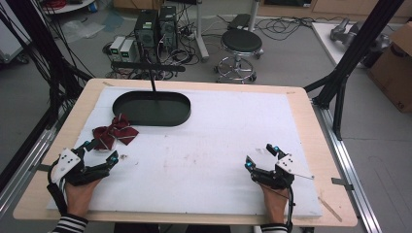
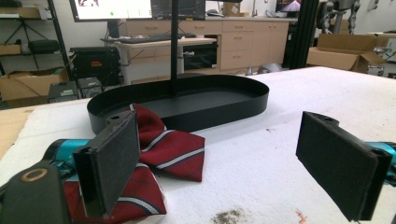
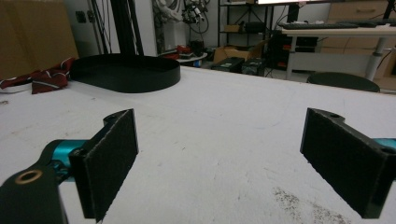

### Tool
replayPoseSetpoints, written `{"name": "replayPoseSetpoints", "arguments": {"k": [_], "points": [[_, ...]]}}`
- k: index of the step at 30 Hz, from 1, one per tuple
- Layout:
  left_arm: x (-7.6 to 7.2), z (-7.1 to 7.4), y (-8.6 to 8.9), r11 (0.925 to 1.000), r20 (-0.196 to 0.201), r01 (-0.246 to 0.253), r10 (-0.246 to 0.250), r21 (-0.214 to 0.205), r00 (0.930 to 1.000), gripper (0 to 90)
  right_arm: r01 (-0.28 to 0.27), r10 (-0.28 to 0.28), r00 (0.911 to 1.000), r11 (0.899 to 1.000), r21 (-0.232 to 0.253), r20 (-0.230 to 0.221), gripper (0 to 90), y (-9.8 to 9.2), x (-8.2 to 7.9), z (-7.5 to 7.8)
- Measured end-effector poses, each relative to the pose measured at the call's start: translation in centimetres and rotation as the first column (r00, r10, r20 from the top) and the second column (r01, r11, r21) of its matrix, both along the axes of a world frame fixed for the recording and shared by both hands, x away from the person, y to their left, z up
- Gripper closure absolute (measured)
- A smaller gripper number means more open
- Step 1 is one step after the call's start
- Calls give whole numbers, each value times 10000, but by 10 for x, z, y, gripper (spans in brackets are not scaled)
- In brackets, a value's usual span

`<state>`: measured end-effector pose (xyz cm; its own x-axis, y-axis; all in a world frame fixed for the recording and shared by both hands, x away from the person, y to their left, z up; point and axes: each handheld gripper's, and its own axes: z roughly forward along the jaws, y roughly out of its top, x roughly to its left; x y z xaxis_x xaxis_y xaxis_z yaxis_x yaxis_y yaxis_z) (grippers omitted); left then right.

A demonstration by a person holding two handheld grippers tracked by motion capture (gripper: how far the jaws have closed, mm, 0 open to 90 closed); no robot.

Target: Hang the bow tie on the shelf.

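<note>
A crumpled dark red tie with thin white and dark stripes (image 1: 111, 132) lies on the white mat just in front of a black oval tray (image 1: 145, 119) that has a thin upright post. My left gripper (image 1: 99, 151) rests at the near left with its jaws wide apart, right beside the tie. Seen from the left gripper view, the tie (image 2: 161, 151) lies partly behind the left jaw, with the tray (image 2: 224, 107) beyond it. My right gripper (image 1: 262, 156) stands open at the near right with nothing between its jaws. In the right gripper view the tie (image 3: 44, 79) and tray (image 3: 126, 74) sit far off.
The white mat (image 1: 218, 136) covers a wooden table. A black stool (image 1: 241, 43) and computer boxes (image 1: 155, 29) stand on the floor beyond the far edge. Black frame legs (image 1: 350, 63) rise at the right, near a cardboard box (image 1: 396, 68).
</note>
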<state>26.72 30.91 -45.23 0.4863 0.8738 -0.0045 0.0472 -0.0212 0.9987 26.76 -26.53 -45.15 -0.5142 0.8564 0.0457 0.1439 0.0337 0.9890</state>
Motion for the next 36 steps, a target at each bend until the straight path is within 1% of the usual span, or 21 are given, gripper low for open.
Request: {"name": "replayPoseSetpoints", "arguments": {"k": [2, 5, 8, 12, 15, 17, 20, 23, 26, 28, 31, 32, 34, 35, 36], "points": [[1, 1, 1, 10000, -124, 13, -14, -42, 9999, 139, 4, -4, 10000, 10000, -1, 23, 102, 0, 0, 0], [2, 4, 2, 9999, -197, 103, -100, 130, 9998, 139, 2, -2, 10000, 10000, -2, 24, 103, 0, 0, 0], [4, 10, 4, 9993, -163, 185, -180, 319, 9997, 139, -10, 10, 10000, 10000, -16, 35, 103, 0, 0, 0], [10, 21, 7, 9981, -274, 295, -281, 543, 9992, 139, 3, -3, 10000, 10000, 4, 6, 103, 0, 0, 0], [15, 30, 9, 9955, -434, 424, -388, 849, 9983, 139, 6, -6, 10000, 10000, 3, 7, 102, 0, 0, 0], [21, 37, 11, 9916, -685, 544, -466, 1170, 9966, 140, 6, -6, 10000, 10000, 3, 8, 103, 0, 0, 0], [30, 47, 14, 9852, -1081, 688, -521, 1570, 9928, 140, 7, -7, 10000, 10000, 4, 0, 103, 0, 0, 0], [40, 57, 19, 9813, -1469, 846, -592, 1731, 9874, 140, 7, -7, 10000, 10000, 25, -5, 103, 0, 0, 0], [49, 64, 21, 9777, -1715, 914, -588, 1891, 9834, 140, 3, -3, 10000, 10000, 5, 0, 103, 0, 0, 0], [56, 68, 23, 9721, -1839, 946, -549, 2148, 9814, 140, 0, 0, 10000, 10000, 0, 11, 103, 0, 0, 0], [66, 71, 27, 9656, -2199, 1015, -479, 2394, 9743, 142, -1, 1, 10000, 10000, 18, -24, 102, 0, 0, 0], [69, 72, 28, 9636, -2327, 1024, -435, 2472, 9716, 142, -19, 19, 10000, 10000, -29, 54, 103, 0, 0, 0], [75, 72, 30, 9612, -2520, 1044, -381, 2552, 9670, 141, -3, 3, 10000, 10000, 13, -22, 103, 0, 0, 0], [78, 73, 31, 9601, -2640, 1076, -370, 2582, 9638, 142, -16, 16, 10000, 10000, -24, 49, 103, 0, 0, 0], [81, 73, 32, 9587, -2719, 1071, -327, 2636, 9618, 142, -1, 1, 10000, 10000, -7, 14, 102, 0, 0, 0]]}}
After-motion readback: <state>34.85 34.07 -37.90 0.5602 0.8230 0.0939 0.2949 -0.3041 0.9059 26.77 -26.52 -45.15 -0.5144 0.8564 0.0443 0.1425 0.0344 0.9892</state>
